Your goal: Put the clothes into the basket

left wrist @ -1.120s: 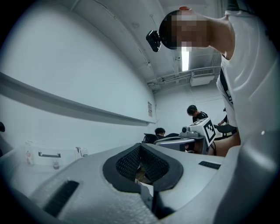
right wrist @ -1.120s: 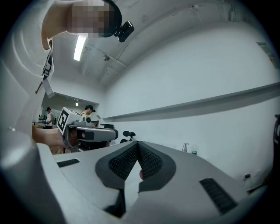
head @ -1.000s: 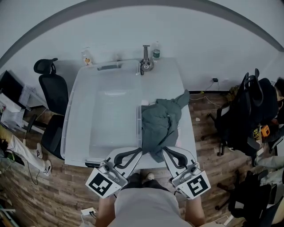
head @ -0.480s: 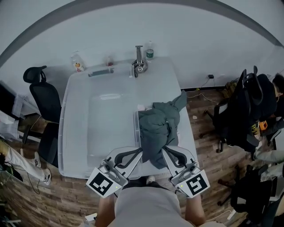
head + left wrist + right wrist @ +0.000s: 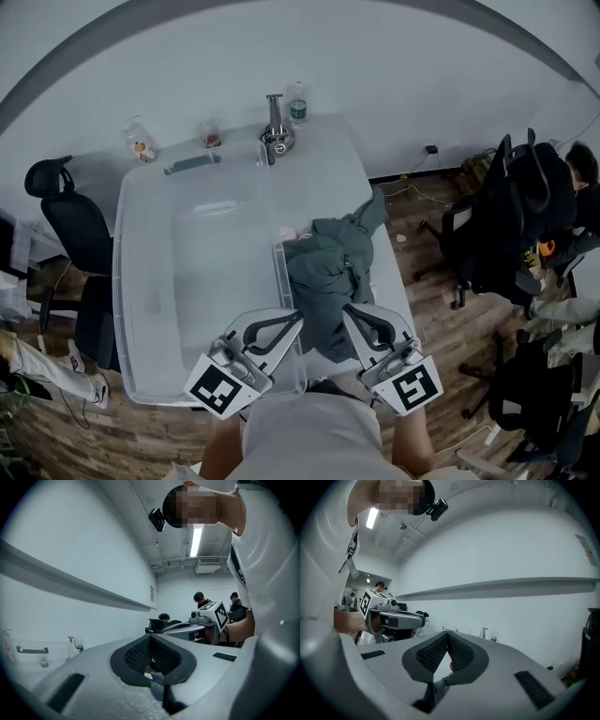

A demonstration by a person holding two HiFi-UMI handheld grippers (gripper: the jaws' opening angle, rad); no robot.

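Crumpled grey-green garment (image 5: 328, 277) (seemingly a jacket) slumps beside basket (image 5: 202, 281).

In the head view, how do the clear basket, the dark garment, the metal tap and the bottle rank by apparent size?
1. clear basket
2. garment
3. metal tap and bottle: they look nearly alike and both stand far from the camera, so I do not rank them.
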